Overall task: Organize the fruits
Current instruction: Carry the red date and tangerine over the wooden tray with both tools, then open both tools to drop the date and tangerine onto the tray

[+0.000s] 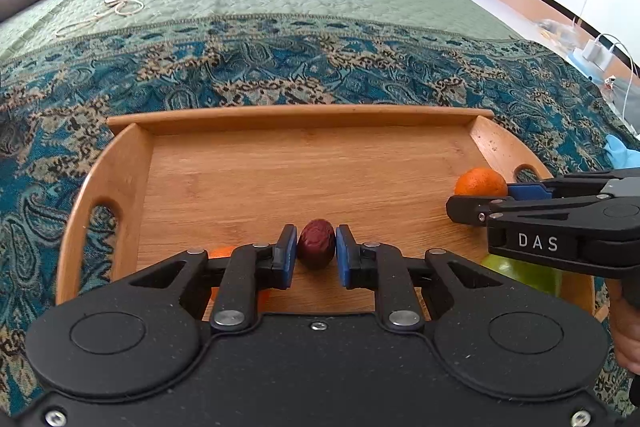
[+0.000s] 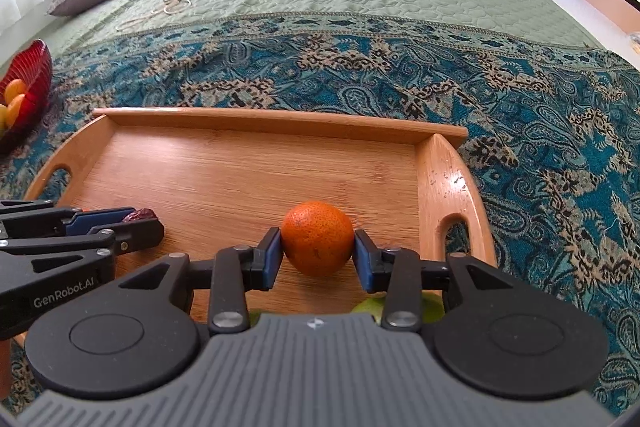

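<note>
While you are looking along your left gripper (image 1: pixel 316 253), its blue pads are pinching a wrinkled red date (image 1: pixel 316 243) at its sides, the date's long axis running straight ahead along the fingers — low over the near part of the wooden tray (image 1: pixel 132 163). Off to the right of that claw, your right gripper (image 1: pixel 480 205) is reaching in sideways at the orange mandarin (image 1: pixel 478 182), with a green fruit (image 1: pixel 524 273) lying just under it.

Looking along your right gripper (image 2: pixel 318 251), the mandarin (image 2: pixel 318 237) is sitting squarely between the pads; the left pad is touching its skin, the right one seems just clear — the jaws are looking parted rather than clamped, with the fruit resting on the tray (image 2: pixel 440 167). Your left gripper (image 2: pixel 132 223) is sitting well to the left with the date (image 2: pixel 140 215). Far left, beyond that claw, a red bowl (image 2: pixel 36 67) is holding small fruits; judging by the layout, your left hand is the nearer one to it.
</note>
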